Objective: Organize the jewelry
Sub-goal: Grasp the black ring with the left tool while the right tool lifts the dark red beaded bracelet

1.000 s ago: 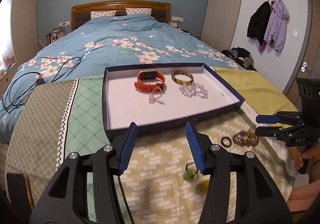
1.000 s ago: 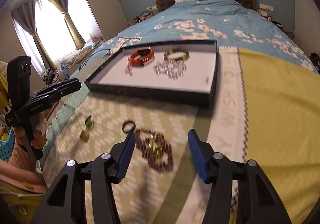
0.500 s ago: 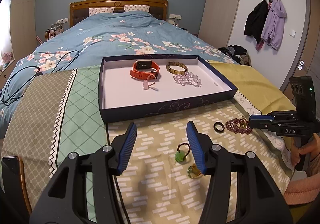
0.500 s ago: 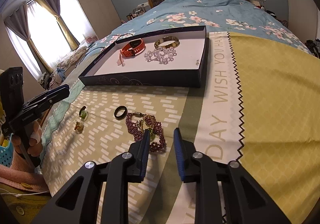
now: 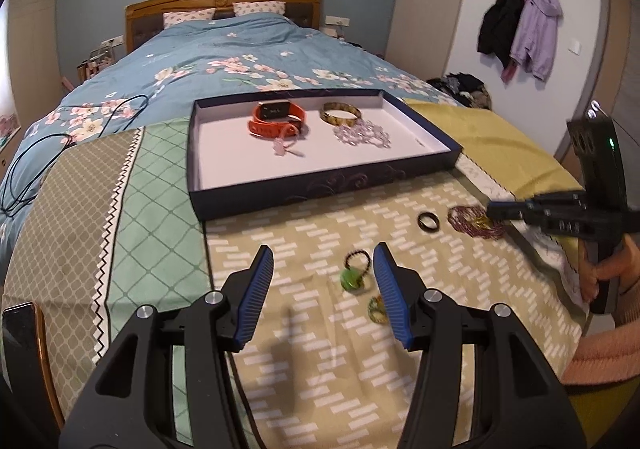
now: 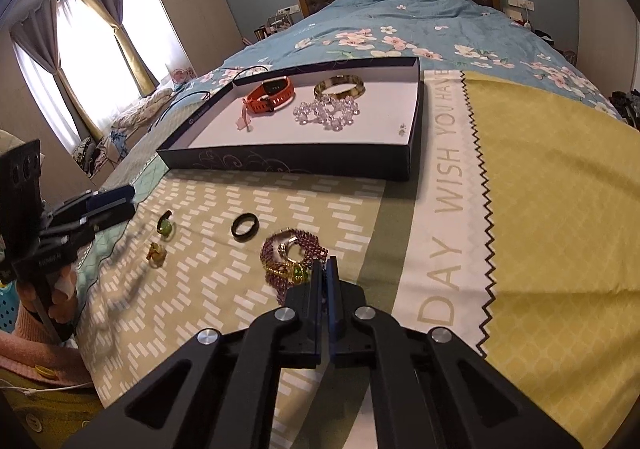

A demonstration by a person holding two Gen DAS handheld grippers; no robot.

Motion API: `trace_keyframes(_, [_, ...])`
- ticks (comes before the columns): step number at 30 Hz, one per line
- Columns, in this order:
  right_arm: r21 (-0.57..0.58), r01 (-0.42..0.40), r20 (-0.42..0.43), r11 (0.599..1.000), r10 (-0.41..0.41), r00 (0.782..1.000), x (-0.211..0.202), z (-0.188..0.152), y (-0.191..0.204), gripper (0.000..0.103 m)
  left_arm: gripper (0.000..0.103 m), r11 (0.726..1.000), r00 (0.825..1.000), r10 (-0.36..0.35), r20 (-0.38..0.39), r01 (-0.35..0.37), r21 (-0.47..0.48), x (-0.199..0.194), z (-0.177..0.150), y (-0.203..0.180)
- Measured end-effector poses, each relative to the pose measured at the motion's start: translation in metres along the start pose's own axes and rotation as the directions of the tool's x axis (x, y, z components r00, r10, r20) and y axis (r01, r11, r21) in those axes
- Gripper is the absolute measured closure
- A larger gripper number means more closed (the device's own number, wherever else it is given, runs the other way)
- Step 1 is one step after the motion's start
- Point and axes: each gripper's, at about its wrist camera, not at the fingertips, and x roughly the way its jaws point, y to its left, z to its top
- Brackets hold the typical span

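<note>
Pinching the purple beaded bracelet (image 6: 294, 257) on the bed, the right gripper (image 6: 324, 263) has its fingers closed on it. Left gripper (image 5: 324, 269), fingers half-wide, hovers over a green pendant (image 5: 352, 277). Glossy black ring (image 6: 245, 226) remains loose. Farther off, the box tray (image 6: 412, 137) already holds an orange watch (image 6: 272, 93), bangle (image 6: 339, 85) and clear faceted beads (image 6: 326, 112).

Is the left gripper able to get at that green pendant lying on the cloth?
Probably yes. The left gripper is open, and the green pendant lies on the cloth just ahead of its fingertips with nothing over it. The small yellow piece sits close by.
</note>
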Motion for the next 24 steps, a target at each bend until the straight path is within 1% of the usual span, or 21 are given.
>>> trace_keyframes(7, [-0.029,-0.021,0.051,0.999,0.023,0.998,-0.011,0.011,0.013,0.102,0.052,1.0,1.0,-0.021,0.0,0.021,0.023,0.0,-0.004,-0.007])
trace_keyframes(10, [-0.051,-0.034,0.073,0.998,0.038,0.997,-0.017,0.016,0.021,0.102,0.052,0.999,0.999,-0.041,0.008,0.041,0.036,0.0,-0.001,-0.011])
trace_keyframes(13, [-0.067,-0.04,0.092,0.997,0.046,0.995,-0.021,0.022,0.026,0.102,0.052,0.995,0.997,-0.073,0.011,0.072,0.072,0.002,0.005,-0.025])
trace_keyframes(16, [-0.078,-0.045,0.113,0.996,0.054,0.992,-0.024,0.028,0.03,0.102,0.052,0.985,0.993,-0.115,0.003,0.114,0.127,0.01,0.012,-0.043])
trace_keyframes(18, [-0.084,-0.047,0.127,0.995,0.057,0.99,-0.025,0.032,0.031,0.102,0.054,0.979,0.991,-0.129,-0.036,0.133,0.154,0.026,0.018,-0.055])
trace_keyframes(19, [-0.086,-0.048,0.131,0.995,0.059,0.99,-0.026,0.033,0.031,0.102,0.057,0.976,0.99,-0.13,-0.055,0.138,0.169,0.034,0.02,-0.061])
trace_keyframes(21, [-0.089,-0.049,0.139,0.995,0.061,0.988,-0.027,0.036,0.032,0.102,0.059,0.97,0.985,-0.148,-0.091,0.162,0.179,0.048,0.023,-0.069])
trace_keyframes(23, [-0.087,-0.051,0.149,0.995,0.064,0.987,-0.028,0.039,0.03,0.102,0.059,0.969,0.982,-0.146,-0.123,0.167,0.182,0.062,0.027,-0.074])
trace_keyframes(24, [-0.087,-0.053,0.153,0.995,0.066,0.986,-0.028,0.04,0.029,0.102,0.061,0.969,0.982,-0.135,-0.133,0.159,0.188,0.067,0.028,-0.077])
